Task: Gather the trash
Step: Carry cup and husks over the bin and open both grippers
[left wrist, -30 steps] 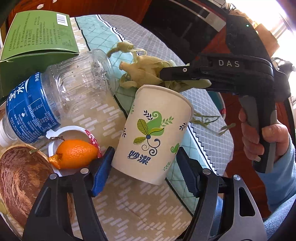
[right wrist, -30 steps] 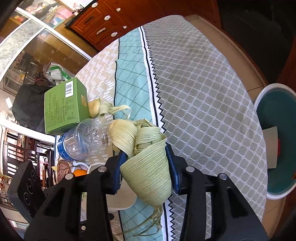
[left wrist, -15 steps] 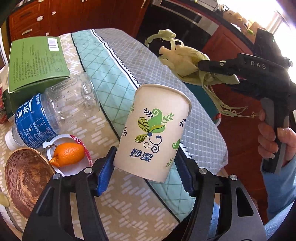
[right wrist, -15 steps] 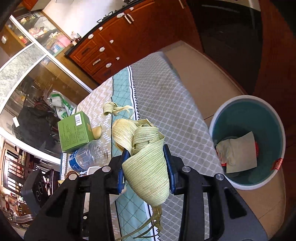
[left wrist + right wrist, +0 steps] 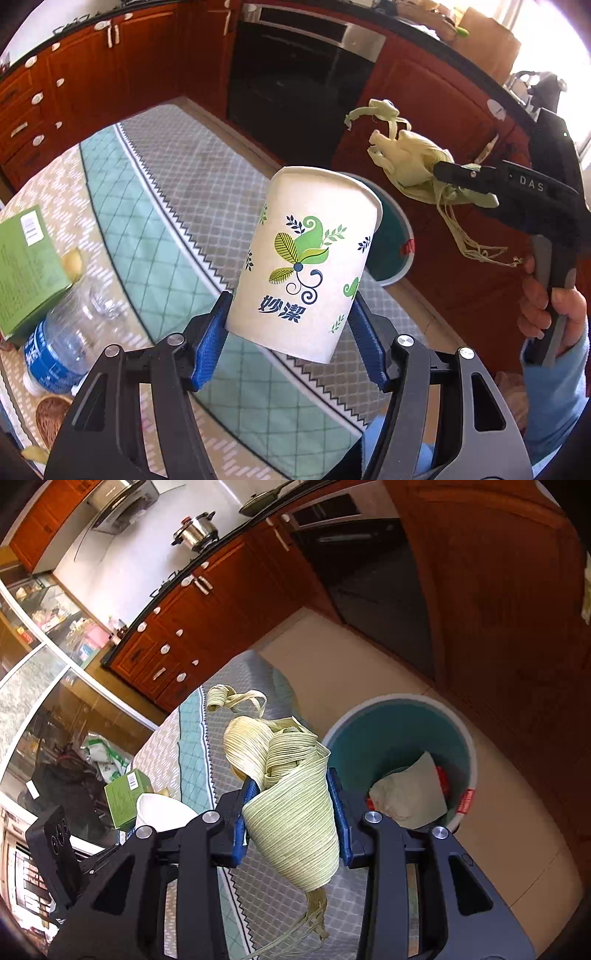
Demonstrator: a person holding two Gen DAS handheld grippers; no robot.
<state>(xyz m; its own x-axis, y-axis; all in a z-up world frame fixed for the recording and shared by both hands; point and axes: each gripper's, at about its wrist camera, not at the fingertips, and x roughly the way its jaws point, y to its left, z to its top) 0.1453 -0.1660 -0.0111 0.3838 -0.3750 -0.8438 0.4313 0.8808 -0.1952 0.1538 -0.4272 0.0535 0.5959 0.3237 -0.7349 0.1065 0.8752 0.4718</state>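
Already your left tongs (image 5: 290,345) clamp the paper cup (image 5: 306,258) and your right tongs (image 5: 291,823) pinch the leaf wrapper (image 5: 288,797), both lifted off the desk (image 5: 177,206) toward the bin (image 5: 399,738) just ahead, ready to drop

The white paper cup printed with green leaves (image 5: 303,258) hides most of the round teal bin (image 5: 395,236) behind it, the frame's left edge cuts off the green cardboard box (image 5: 22,266), and the clear plastic bottle with a blue label (image 5: 62,332) is blurred.
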